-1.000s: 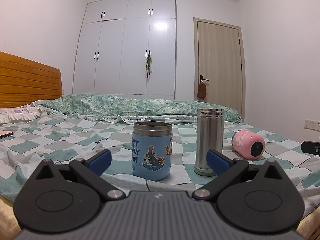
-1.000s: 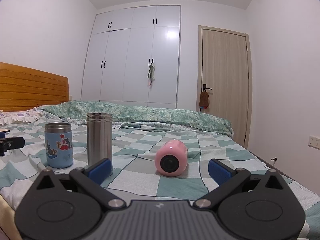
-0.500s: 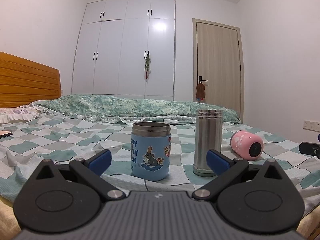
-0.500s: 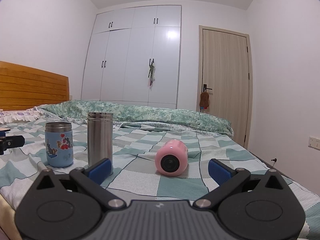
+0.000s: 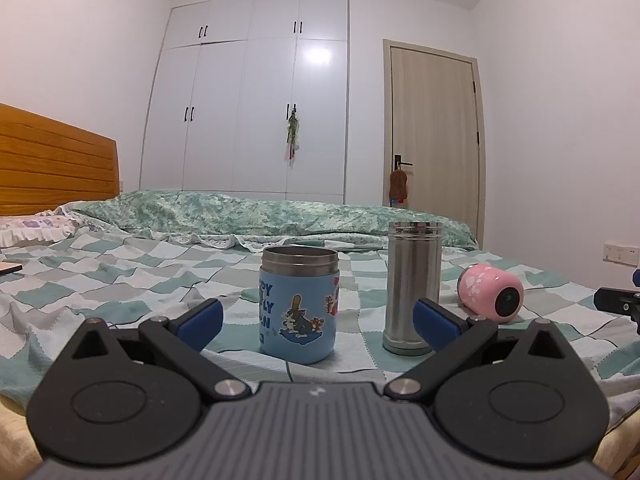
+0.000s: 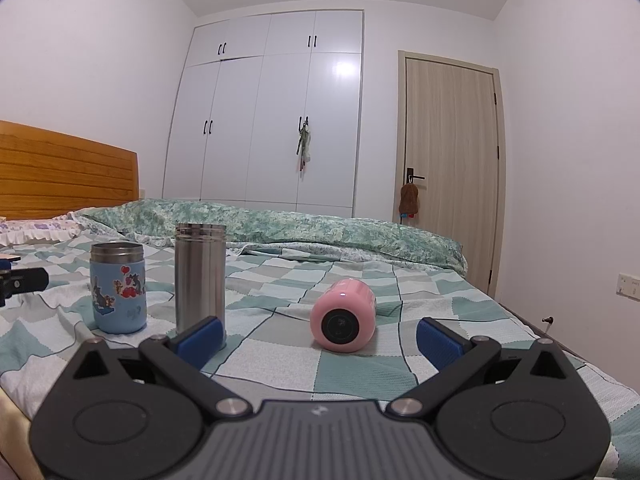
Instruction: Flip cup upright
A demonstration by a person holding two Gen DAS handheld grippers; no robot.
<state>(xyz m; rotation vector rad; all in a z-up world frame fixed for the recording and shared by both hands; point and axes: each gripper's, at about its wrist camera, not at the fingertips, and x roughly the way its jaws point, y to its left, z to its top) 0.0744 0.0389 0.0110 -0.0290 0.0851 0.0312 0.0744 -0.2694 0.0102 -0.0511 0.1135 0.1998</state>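
A pink cup point(image 6: 345, 321) lies on its side on the checked bedspread, its dark round end facing my right gripper. It also shows in the left wrist view point(image 5: 491, 298) at the right. My right gripper point(image 6: 318, 338) is open and empty, a short way in front of the pink cup. My left gripper point(image 5: 318, 326) is open and empty, in front of a blue cartoon cup point(image 5: 298, 305) that stands upright.
A tall steel flask point(image 6: 200, 277) stands upright between the blue cup point(image 6: 118, 287) and the pink cup; it also shows in the left wrist view point(image 5: 412, 288). A folded green quilt point(image 6: 280, 228) lies across the far side of the bed. A wooden headboard point(image 6: 60, 172) is at the left.
Both views have shifted only slightly. The cups and flask have not moved and both grippers stay open.
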